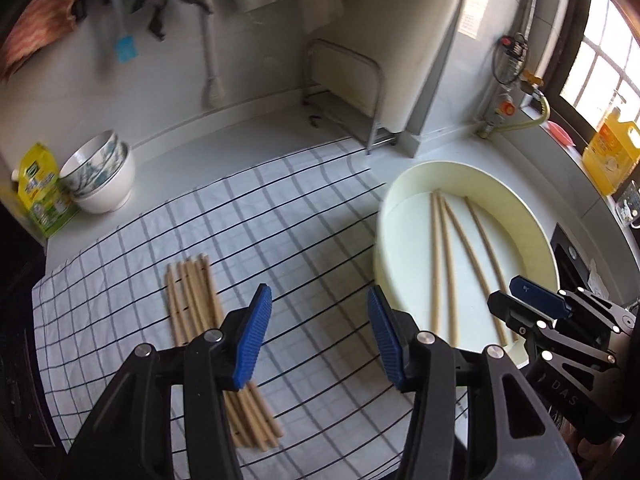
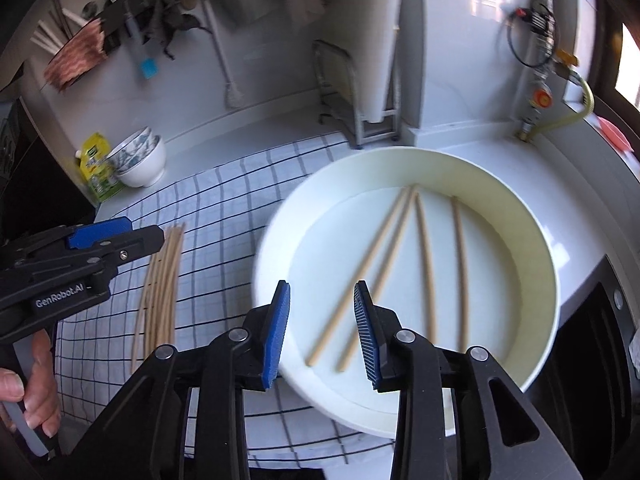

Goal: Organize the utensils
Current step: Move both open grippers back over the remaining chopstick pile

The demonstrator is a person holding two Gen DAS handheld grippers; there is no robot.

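Several wooden chopsticks lie bundled on the checked cloth, just left of and beneath my left gripper. That gripper is open, with nothing between its blue pads. Several more chopsticks lie loose in a cream round basin at the cloth's right edge. My right gripper hangs open over the basin's near rim, holding nothing. The bundle and the left gripper, held by a hand, show at the left of the right wrist view. The right gripper shows beside the basin in the left wrist view.
Stacked bowls and a yellow-green pouch stand at the counter's back left. A metal rack stands against the back wall. A gas valve with a hose and a yellow bottle are at the right. A dark stove adjoins the basin.
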